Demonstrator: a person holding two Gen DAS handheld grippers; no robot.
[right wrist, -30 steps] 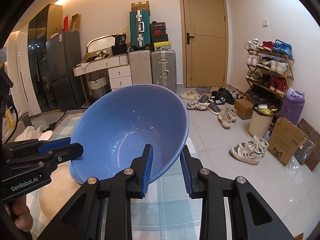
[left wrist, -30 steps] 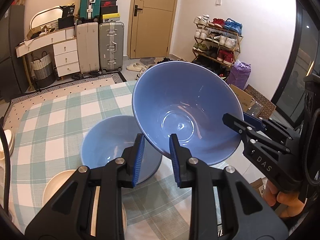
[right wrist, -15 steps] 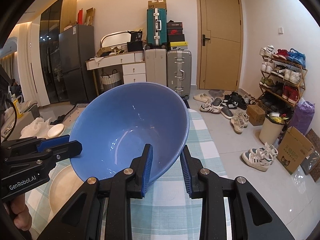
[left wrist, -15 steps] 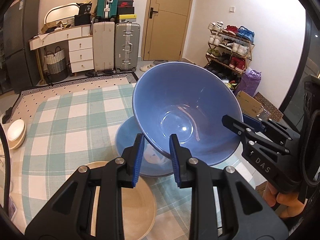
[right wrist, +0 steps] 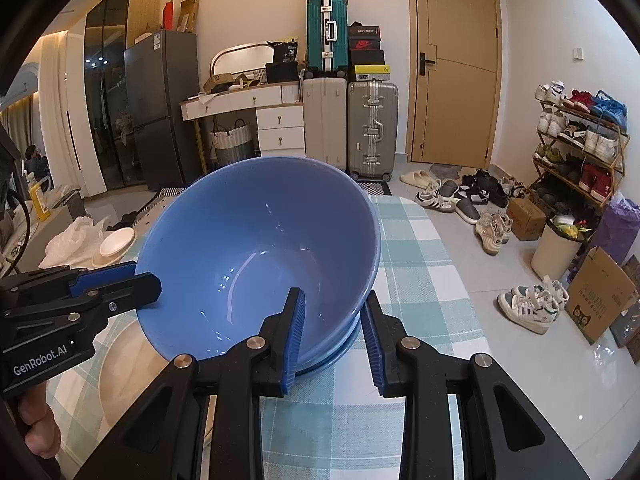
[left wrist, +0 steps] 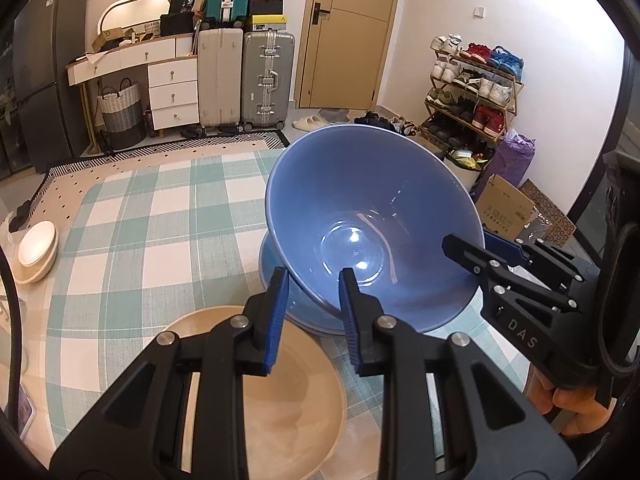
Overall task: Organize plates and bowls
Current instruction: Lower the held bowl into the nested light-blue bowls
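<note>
A large blue bowl (left wrist: 372,232) (right wrist: 260,248) hangs tilted, held by its rim on two opposite sides. My left gripper (left wrist: 312,292) is shut on the near rim, and it shows again at the left of the right wrist view (right wrist: 140,276). My right gripper (right wrist: 334,320) is shut on the opposite rim, seen from the side in the left wrist view (left wrist: 476,244). Directly beneath sits a second blue bowl (left wrist: 272,264) (right wrist: 340,354) on the checked tablecloth (left wrist: 160,220). The held bowl hides most of it, and I cannot tell whether they touch.
A beige plate (left wrist: 288,392) (right wrist: 120,360) lies on the cloth just beside the lower bowl. Small white bowls (left wrist: 38,244) (right wrist: 116,242) are stacked at the table's far left edge. The table's right edge (right wrist: 460,280) drops to a floor with shoes and boxes.
Both grippers have carried the blue bowl sideways and slightly down across the table. The second blue bowl, earlier off to one side, now lies right under it. More of the beige plate shows.
</note>
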